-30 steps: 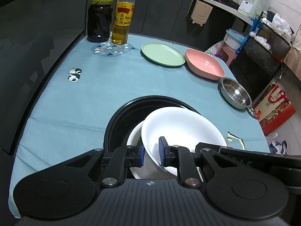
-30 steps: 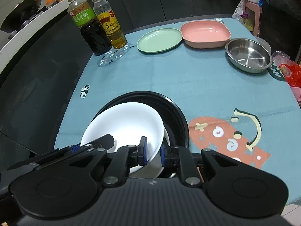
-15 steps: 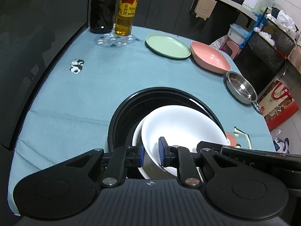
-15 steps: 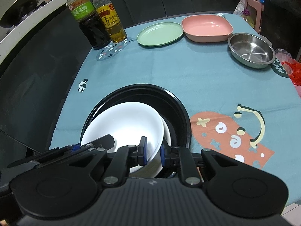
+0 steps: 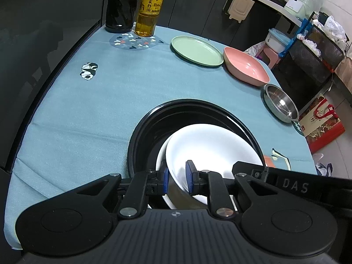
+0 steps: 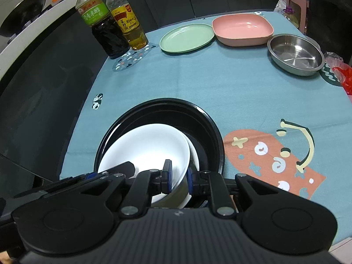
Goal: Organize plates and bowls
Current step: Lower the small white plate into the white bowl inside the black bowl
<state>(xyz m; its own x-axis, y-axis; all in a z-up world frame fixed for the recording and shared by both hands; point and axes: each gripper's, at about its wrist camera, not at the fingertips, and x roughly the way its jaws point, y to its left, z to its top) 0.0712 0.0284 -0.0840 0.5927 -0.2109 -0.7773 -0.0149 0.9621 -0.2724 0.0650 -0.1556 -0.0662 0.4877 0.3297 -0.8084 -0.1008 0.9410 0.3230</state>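
**Gripping one white bowl from both sides**

Gripping the near rim of the white bowl (image 5: 211,147), the left gripper (image 5: 177,179) has its blue pads clenched on the rim's left part; the right gripper (image 6: 177,177) is clenched on the same rim farther right. The bowl sits tilted over a second white dish (image 6: 193,154), whose edge peeks out beneath it, and both lie inside the black pan (image 6: 211,129) just ahead of the two grippers. In the left view the other gripper's dark body shows at lower right.

Well ahead of the grippers, on the blue surface (image 6: 198,77), a green plate (image 6: 187,37), a pink bowl (image 6: 242,29) and a steel bowl (image 6: 296,54) stand in a row, close together. Ahead and to the left stand a dark bottle (image 6: 105,28) and an oil bottle (image 6: 129,24), touching side by side.
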